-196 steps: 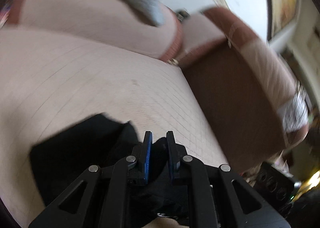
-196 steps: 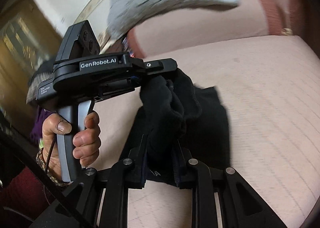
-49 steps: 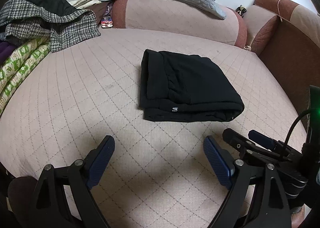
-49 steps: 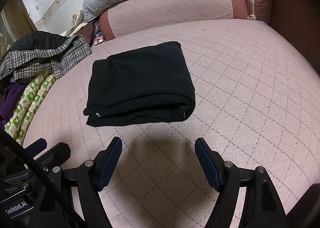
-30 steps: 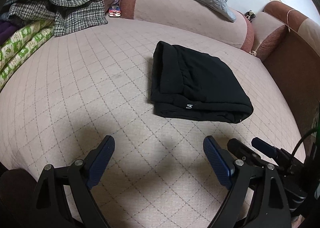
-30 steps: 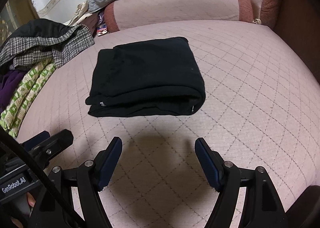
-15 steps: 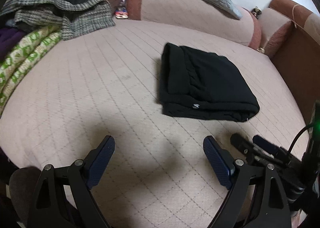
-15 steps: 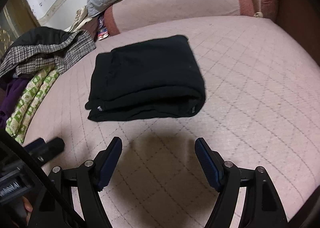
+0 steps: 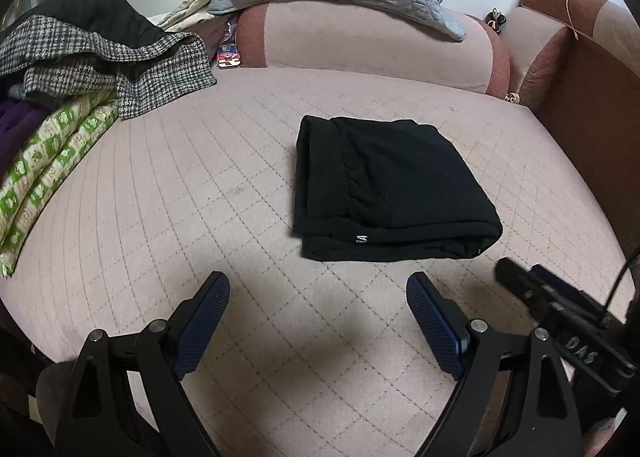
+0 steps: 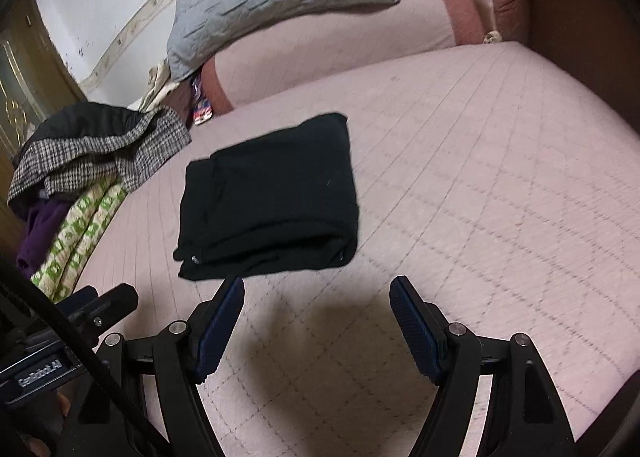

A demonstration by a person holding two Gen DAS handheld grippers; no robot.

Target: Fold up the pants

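both grippers, left (image 9: 318,299) and right (image 10: 316,299), hover with jaws spread, empty, near the folded black pants (image 9: 390,189) on the sofa (image 9: 160,217).

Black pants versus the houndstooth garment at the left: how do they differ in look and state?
The black pants are plain and dark; the houndstooth garment is black-and-white checked. The pants lie folded into a flat, neat rectangle; the garment is rumpled and unfolded. The pants sit alone in the middle of the pink quilted cushion; the garment is draped over a pile of other cloth at its edge. Neither is touched by a hand-held gripper.
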